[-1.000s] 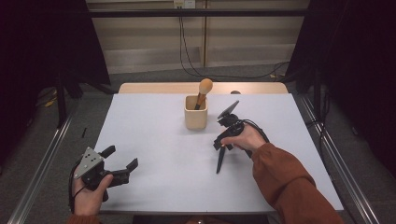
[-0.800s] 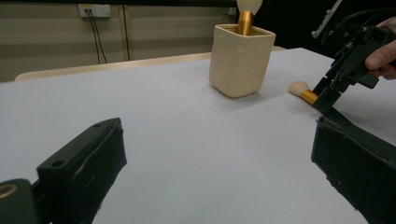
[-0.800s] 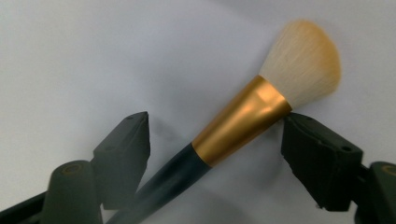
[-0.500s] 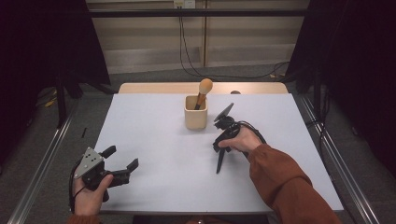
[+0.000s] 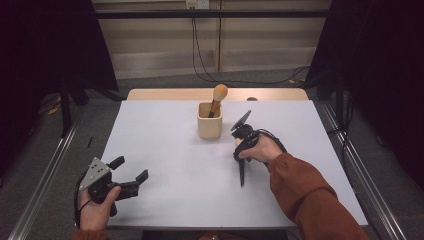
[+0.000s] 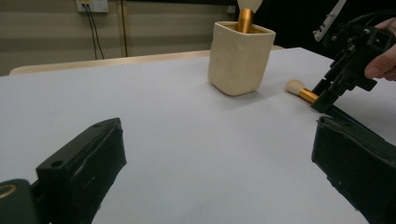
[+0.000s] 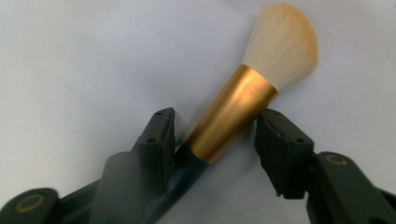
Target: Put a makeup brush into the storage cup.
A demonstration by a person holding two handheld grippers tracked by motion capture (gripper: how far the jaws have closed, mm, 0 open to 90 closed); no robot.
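Note:
A makeup brush with pale bristles, a gold ferrule and a dark handle lies on the white table right of a cream cup. My right gripper points down over it. Its jaws have just been closing and now flank the ferrule, with a thin gap still showing on one side. In the left gripper view, the right gripper stands over the brush beside the cup. A second brush stands in the cup. My left gripper rests open and empty at the near left.
The white table sheet spreads between the two hands. A wooden strip borders the far edge. Metal rails run along both sides of the table. Cables hang down the back wall.

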